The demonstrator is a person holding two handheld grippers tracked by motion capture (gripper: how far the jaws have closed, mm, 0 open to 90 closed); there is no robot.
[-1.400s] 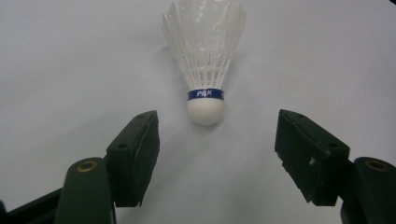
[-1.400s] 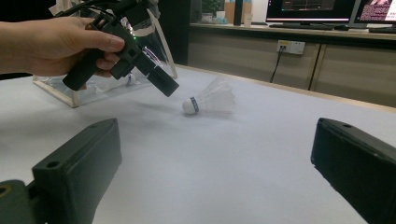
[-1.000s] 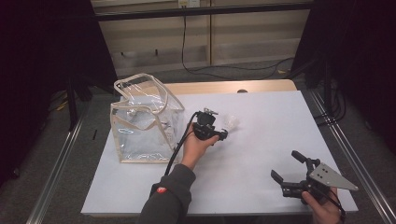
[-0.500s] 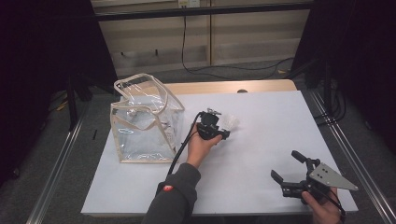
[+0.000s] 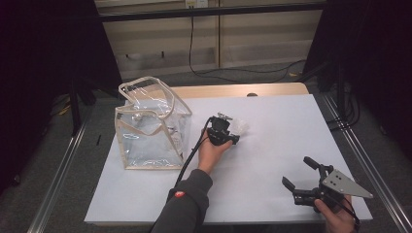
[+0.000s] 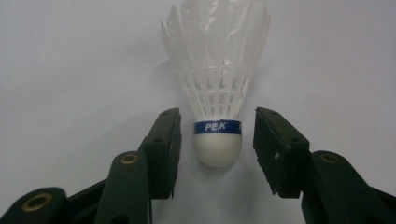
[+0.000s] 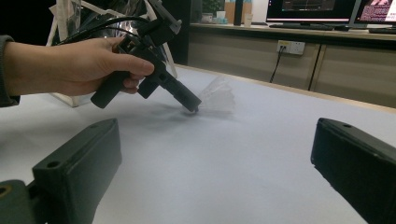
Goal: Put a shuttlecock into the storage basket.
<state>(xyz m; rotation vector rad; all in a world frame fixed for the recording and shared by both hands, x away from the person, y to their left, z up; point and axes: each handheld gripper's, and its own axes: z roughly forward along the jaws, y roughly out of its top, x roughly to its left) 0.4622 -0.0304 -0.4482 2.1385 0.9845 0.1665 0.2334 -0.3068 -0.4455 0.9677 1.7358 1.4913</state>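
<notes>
Feathers pointing up-frame, the white shuttlecock (image 6: 218,93) lies on the table (image 5: 272,145) at centre frame, its cork between the jaws of the left hand-held gripper (image 6: 214,149), which have just been closing but aren't touching it yet. Lower right, the right hand-held gripper (image 5: 299,175) sits spread wide, holding nothing.

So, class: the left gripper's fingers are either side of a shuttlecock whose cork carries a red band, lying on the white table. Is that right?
Not quite: the band is blue, not red. The left gripper view shows it round the white cork of the shuttlecock, between the left gripper fingers, which have just been closing but do not touch it yet, on the white table.
</notes>
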